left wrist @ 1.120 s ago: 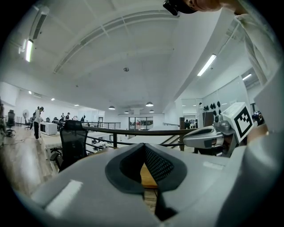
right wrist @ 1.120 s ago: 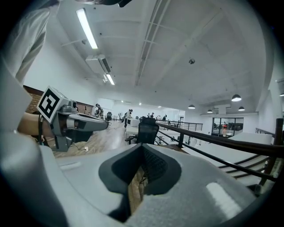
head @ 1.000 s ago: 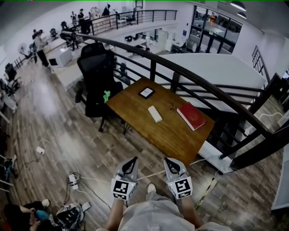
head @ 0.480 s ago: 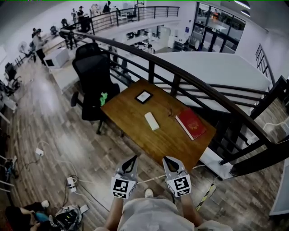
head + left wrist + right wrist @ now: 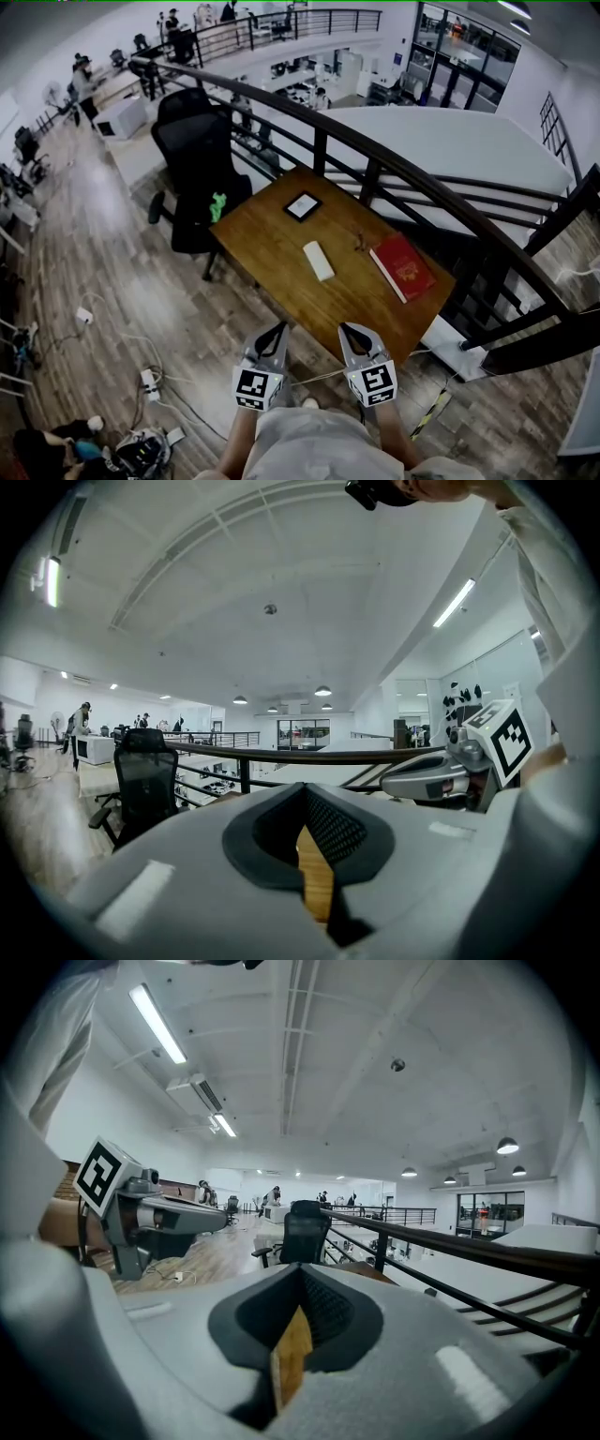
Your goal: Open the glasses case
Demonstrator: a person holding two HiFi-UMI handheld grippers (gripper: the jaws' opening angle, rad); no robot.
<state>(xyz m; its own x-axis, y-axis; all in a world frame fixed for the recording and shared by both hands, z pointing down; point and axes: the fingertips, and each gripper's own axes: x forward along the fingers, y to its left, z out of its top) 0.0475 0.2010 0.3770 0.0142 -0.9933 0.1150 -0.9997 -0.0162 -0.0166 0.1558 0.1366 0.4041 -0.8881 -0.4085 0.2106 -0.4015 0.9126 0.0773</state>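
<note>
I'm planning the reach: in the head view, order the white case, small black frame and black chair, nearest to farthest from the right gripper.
1. White case, middle of the table.
2. Small black frame, at the table's far end.
3. Black chair, past the table, on the left.

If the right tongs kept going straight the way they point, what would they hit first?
Probably the near edge of the wooden table; the white case lies farther along. Depth is hard to judge.
</note>
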